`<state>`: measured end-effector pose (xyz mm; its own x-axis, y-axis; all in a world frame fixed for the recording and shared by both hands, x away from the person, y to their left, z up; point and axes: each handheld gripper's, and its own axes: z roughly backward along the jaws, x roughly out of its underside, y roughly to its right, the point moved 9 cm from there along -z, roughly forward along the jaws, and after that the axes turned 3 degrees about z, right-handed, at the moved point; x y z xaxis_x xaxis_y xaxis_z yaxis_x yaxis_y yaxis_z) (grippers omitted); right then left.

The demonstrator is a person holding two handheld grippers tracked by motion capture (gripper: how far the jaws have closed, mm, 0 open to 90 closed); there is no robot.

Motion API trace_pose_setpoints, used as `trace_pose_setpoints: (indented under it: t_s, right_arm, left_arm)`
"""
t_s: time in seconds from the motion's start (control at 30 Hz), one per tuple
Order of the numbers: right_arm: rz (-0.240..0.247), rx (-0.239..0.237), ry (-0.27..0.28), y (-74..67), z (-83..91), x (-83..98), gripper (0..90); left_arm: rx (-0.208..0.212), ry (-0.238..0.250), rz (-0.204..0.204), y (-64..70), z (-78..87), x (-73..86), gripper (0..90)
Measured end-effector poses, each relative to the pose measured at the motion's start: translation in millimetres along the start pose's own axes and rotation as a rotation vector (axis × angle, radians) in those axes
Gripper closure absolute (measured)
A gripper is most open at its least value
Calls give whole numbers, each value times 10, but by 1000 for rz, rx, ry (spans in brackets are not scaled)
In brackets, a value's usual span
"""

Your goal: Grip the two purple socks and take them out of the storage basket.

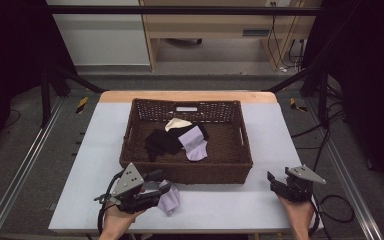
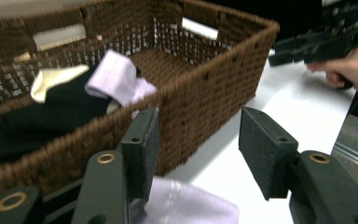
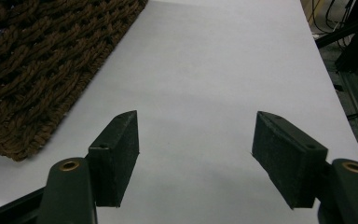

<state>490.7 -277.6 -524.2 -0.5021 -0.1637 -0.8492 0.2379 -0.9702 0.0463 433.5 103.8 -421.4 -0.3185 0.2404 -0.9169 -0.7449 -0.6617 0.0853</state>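
Observation:
A brown wicker basket [image 1: 185, 171] stands mid-table and holds a black sock [image 1: 162, 141], a lavender sock [image 1: 194, 142] and a cream sock [image 1: 177, 123]. Another lavender sock [image 1: 170, 201] lies on the white table in front of the basket's near wall. My left gripper [image 1: 162, 184] hovers just above it, open, and its pads are off the cloth. In the left gripper view this sock [image 2: 186, 205] lies below the open jaws [image 2: 196, 140], with the basket [image 2: 205, 88] behind. My right gripper [image 1: 276, 179] is open over bare table at the front right, nothing between its jaws [image 3: 196, 154].
The table's white top [image 1: 260, 135] has free room on both sides of the basket. The basket's corner [image 3: 32, 70] lies to the left in the right gripper view. Metal rails [image 1: 25, 165] flank the table; cables [image 1: 340, 200] lie on the floor at right.

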Motion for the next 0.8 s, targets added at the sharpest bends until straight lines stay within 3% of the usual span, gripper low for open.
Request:
trace_pose_setpoints:
  t_s: [0.2, 0.4, 0.8]
  right_arm:
    - [-7, -2, 1, 4, 4, -3, 319]
    - [-6, -3, 1, 8, 2, -4, 319]
    - [-5, -3, 1, 4, -5, -4, 320]
  left_arm:
    - [-21, 42, -38, -48, -16, -280, 455]
    - [-39, 62, -28, -185, -99, -539, 448]
    - [-84, 80, -24, -447, -315, -887, 422]
